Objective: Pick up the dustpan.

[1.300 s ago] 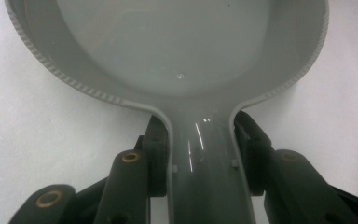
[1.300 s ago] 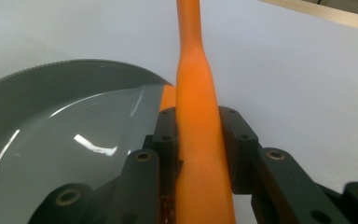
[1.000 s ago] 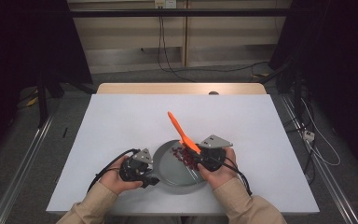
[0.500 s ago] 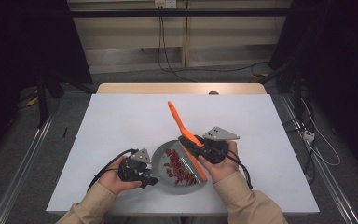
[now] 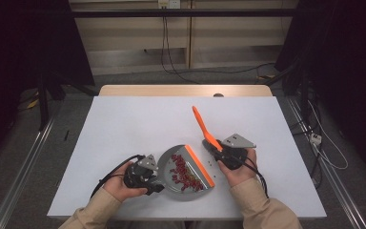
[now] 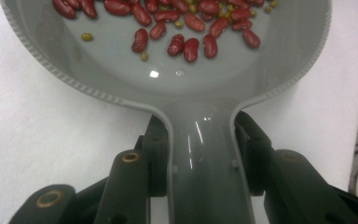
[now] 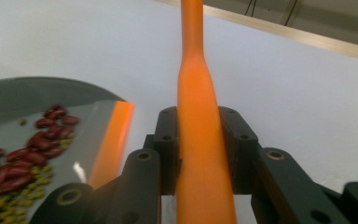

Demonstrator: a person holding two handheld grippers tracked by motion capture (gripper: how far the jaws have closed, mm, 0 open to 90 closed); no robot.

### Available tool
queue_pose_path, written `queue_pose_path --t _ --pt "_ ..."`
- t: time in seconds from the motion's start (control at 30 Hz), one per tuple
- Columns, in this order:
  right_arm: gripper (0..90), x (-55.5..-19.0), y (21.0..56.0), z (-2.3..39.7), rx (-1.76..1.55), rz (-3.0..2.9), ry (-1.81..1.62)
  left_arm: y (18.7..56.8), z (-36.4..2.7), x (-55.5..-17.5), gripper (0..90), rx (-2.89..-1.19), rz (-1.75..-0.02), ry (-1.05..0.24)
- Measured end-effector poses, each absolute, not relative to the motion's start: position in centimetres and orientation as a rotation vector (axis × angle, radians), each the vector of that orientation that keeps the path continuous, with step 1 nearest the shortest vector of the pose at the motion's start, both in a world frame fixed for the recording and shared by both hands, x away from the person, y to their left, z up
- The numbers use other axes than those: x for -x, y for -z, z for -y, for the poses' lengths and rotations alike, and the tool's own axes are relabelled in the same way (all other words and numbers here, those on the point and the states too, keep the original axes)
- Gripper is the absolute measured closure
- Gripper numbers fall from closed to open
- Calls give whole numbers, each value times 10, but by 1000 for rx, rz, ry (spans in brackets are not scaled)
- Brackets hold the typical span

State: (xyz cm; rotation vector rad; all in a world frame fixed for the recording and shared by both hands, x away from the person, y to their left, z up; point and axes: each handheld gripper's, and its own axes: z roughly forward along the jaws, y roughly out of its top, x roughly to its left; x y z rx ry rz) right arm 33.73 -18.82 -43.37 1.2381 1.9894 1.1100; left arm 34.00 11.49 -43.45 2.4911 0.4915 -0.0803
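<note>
Left tool (image 5: 158, 187): clamped on the grey dustpan's (image 5: 171, 164) handle, near worktop (image 5: 124, 124) front edge.
Right tool (image 5: 209, 144): gripping orange brush (image 5: 201, 123) handle, right of dustpan.
Done: beans (image 5: 183, 171) gathered in dustpan.
Left: a few stray beans (image 5: 210, 162) beside its orange lip.

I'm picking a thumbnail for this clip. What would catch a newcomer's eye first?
The bright orange brush handle, slanting up from the right hand-held gripper over the white table. Next, the red beans heaped in the grey dustpan at the near edge, its handle clamped by the left hand-held gripper.
</note>
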Motion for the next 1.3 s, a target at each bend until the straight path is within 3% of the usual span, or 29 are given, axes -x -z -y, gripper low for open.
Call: queue_pose_path --t 0.47,0.9,1.3 --pt "710 -325 426 155 -1202 -1994 -1289 436 -103 -342 636 -2462 -572 75" --pt "710 -344 433 184 -1254 -1941 -1203 436 -113 -347 634 -2453 -611 65" --pt "707 -333 436 152 -1156 -2027 -1208 437 -111 -347 635 -2432 -642 58"
